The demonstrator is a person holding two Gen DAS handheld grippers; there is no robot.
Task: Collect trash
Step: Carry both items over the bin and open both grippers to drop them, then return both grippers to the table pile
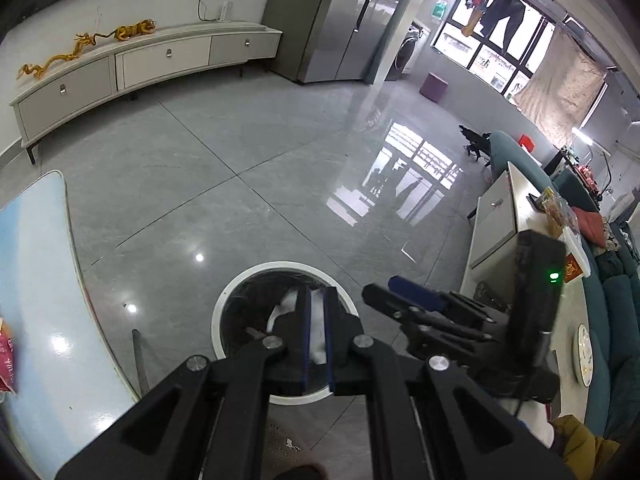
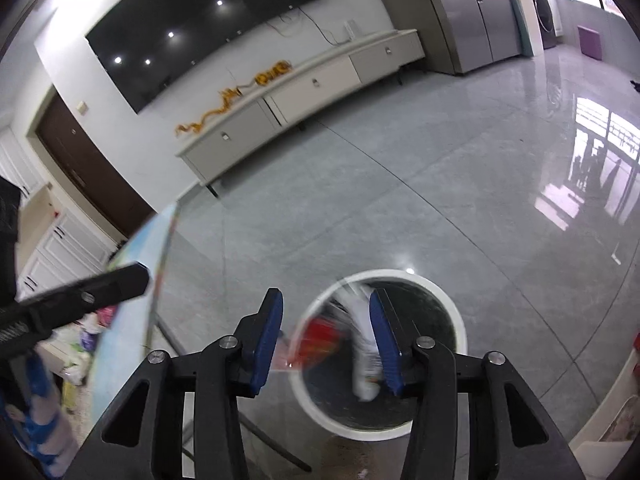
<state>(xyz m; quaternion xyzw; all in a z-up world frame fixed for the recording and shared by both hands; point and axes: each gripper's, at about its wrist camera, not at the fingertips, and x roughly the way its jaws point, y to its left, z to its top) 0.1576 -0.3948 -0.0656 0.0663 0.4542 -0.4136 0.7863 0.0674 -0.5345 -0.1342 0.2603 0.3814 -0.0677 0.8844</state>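
**A:** Where is the trash sitting right now?

**B:** Both tools are hanging over the round white-rimmed bin on the floor. The left tool is pinching a white crumpled piece, tissue or thin wrapper by the look of it, with its blue pads closed almost flat against each other and the white showing in the slit between them.

**A:** And the right one?

**B:** The right tool is standing with its jaws well apart. A red packet and a white wrapper are showing blurred between the pads, over the bin's mouth. Neither pad is pressing on them, so I am reading them as loose, probably dropping in.

**A:** How is this stuff handling?

**B:** I am judging it all as very light, soft and crushable. Nothing here is looking fragile. The thin film is likely slippery, so a pinch across a bunched fold is holding better than a flat edge.

**A:** Anything left to fetch?

**B:** More coloured wrappers are lying near the edge of the pale blue table, at the left of both views. I am guessing they are the same sort: take them by a crumpled ridge, squeeze fully, and expect them to flutter rather than fall straight.

**A:** Any risk at the bin?

**B:** Light pieces may be clinging to the pads or drifting past the rim.
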